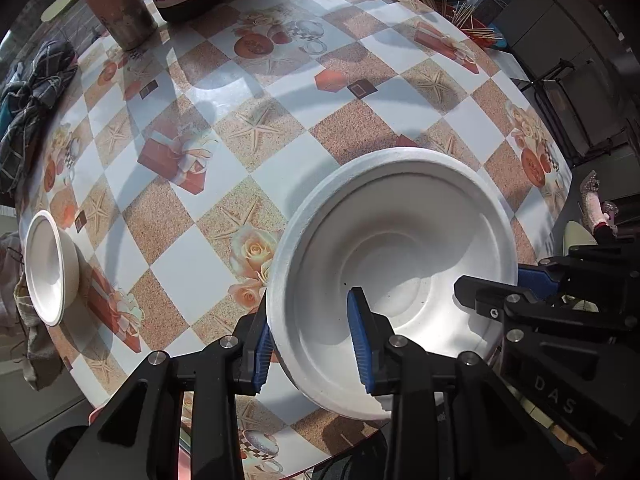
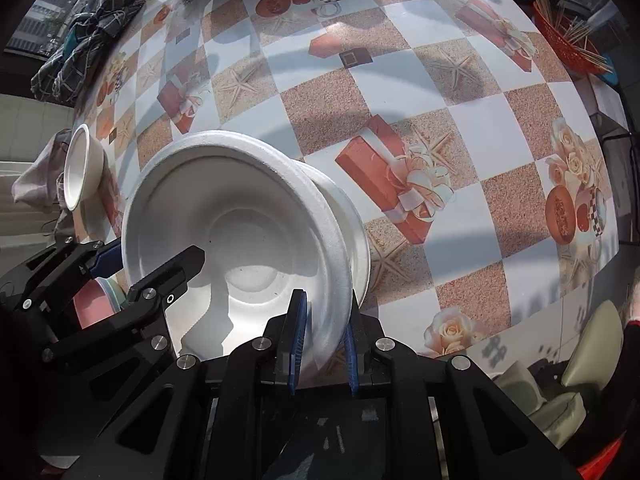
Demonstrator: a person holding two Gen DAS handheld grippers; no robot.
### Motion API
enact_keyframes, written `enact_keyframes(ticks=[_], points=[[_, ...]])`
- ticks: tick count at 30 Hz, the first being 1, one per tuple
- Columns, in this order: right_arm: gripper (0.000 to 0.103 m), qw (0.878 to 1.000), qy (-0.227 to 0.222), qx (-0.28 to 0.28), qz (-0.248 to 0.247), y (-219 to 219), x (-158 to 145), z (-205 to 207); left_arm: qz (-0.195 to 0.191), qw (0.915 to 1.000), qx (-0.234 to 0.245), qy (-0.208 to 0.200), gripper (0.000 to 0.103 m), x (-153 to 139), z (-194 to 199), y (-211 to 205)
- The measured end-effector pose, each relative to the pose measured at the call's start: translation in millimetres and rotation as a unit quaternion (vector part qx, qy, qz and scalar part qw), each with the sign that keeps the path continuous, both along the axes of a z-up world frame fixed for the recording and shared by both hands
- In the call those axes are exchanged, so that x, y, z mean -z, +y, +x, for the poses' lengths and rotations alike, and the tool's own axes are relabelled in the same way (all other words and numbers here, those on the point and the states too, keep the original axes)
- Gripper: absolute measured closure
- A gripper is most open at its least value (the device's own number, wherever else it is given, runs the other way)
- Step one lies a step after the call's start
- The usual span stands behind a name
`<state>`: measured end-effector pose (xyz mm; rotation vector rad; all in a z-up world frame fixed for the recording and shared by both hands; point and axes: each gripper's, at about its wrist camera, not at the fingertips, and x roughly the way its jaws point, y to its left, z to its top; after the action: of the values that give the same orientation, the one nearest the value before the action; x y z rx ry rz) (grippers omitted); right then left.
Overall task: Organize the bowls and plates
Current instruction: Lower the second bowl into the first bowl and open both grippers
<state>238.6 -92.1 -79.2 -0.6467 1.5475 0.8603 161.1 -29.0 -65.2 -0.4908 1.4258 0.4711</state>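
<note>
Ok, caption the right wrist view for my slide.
Right gripper clamps the rim of a white foam bowl above the patterned tablecloth; left gripper grips the opposite rim.

Strong daylight washes the patterned bench (image 1: 320, 80), throwing crisp, dark shadows across its checks and inside the white foam plate (image 1: 400, 248). Both fisheye views bow heavily, corners falling to black. Focus holds sharp at centre; bright plate surfaces near overexposure.
</note>
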Motion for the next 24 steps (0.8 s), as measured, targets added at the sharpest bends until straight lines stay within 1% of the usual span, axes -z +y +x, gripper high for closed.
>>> enact_keyframes(ticks=[10, 13, 15, 17, 19, 20, 21, 22, 23, 24], points=[[0.083, 1.000, 0.000, -0.005, -0.012, 2.5, 13.9, 8.1, -0.005, 1.0000, -0.004, 0.005, 0.059, 14.5, 6.4, 0.7], [0.083, 1.000, 0.005, -0.005, -0.008, 4.1, 14.9, 9.3, -0.006, 0.9999, -0.011, 0.004, 0.052, 15.9, 5.3, 2.9], [0.083, 1.000, 0.007, 0.000, -0.007, 1.9, 14.6, 11.9, 0.000, 0.9998, -0.018, 0.006, 0.039, 15.4, 2.3, 4.8], [0.083, 1.000, 0.004, 0.006, -0.008, 1.0, 14.1, 16.5, 0.002, 0.9997, -0.025, 0.001, 0.033, 13.1, -2.6, 6.9], [0.083, 1.000, 0.004, 0.014, -0.006, -0.1, 13.1, 22.7, 0.001, 0.9995, -0.033, -0.001, 0.030, 10.7, -7.9, 9.2], [0.079, 1.000, 0.004, 0.018, -0.006, -0.3, 12.4, 25.8, -0.001, 0.9993, -0.037, -0.004, 0.027, 9.2, -11.1, 10.3], [0.069, 1.000, 0.003, 0.024, -0.005, 0.2, 11.4, 29.7, -0.002, 0.9991, -0.041, -0.008, 0.025, 7.0, -14.4, 11.6], [0.035, 0.999, -0.001, 0.031, -0.004, 0.7, 10.0, 34.4, 0.001, 0.9989, -0.047, -0.010, 0.025, 4.7, -18.3, 13.3], [0.013, 0.999, -0.007, 0.040, -0.002, 0.9, 8.5, 39.3, 0.002, 0.9986, -0.052, -0.009, 0.024, 3.2, -21.9, 15.8], [0.008, 0.999, -0.003, 0.050, 0.006, -0.2, 5.8, 45.7, -0.003, 0.9983, -0.057, -0.010, 0.023, 2.3, -26.4, 18.5]])
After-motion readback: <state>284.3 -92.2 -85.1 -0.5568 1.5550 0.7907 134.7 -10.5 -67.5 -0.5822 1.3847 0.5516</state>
